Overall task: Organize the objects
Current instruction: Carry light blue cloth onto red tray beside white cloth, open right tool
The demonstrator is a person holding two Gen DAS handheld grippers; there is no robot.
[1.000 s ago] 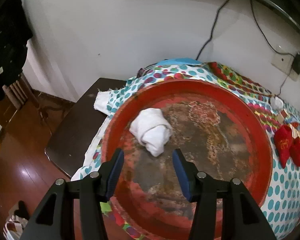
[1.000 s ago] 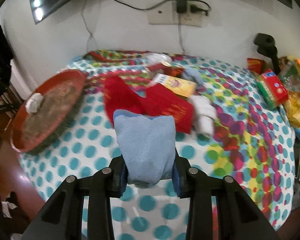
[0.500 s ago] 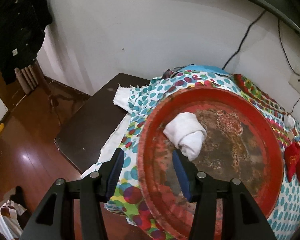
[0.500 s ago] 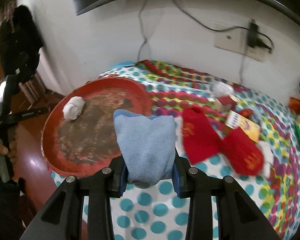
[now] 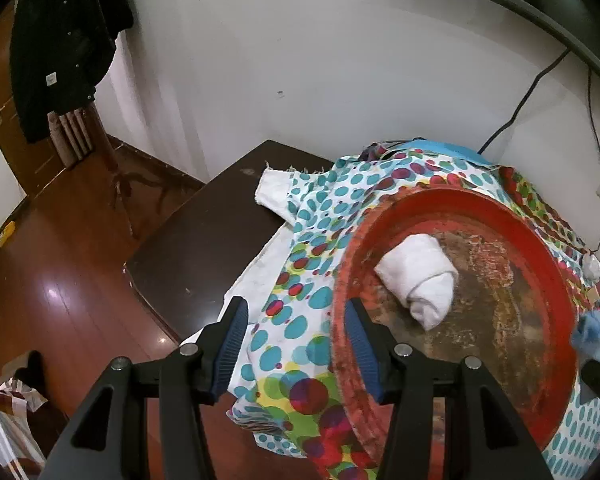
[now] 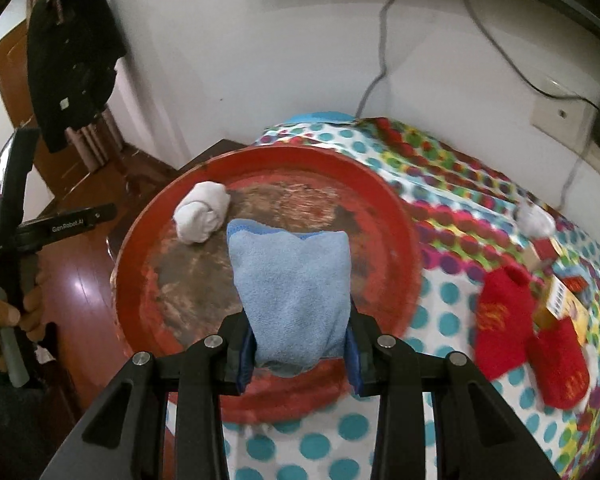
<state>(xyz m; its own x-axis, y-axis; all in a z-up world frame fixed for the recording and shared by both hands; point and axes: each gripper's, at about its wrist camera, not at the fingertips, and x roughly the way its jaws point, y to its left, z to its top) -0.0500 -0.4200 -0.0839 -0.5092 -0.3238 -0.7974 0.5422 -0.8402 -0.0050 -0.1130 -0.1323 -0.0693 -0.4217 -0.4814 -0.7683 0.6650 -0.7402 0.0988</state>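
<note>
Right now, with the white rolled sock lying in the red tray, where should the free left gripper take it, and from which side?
Grip the white rolled sock across its thick middle, descending from above. It lies on its side in the red tray, whose raised rim blocks a level approach; the left gripper is open.

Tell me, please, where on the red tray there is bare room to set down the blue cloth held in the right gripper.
Most of the red tray is bare: its whole middle and the side toward the red socks. Only the far-left edge is taken, by the rolled white cloth. The blue cloth sits in the right gripper.
</note>
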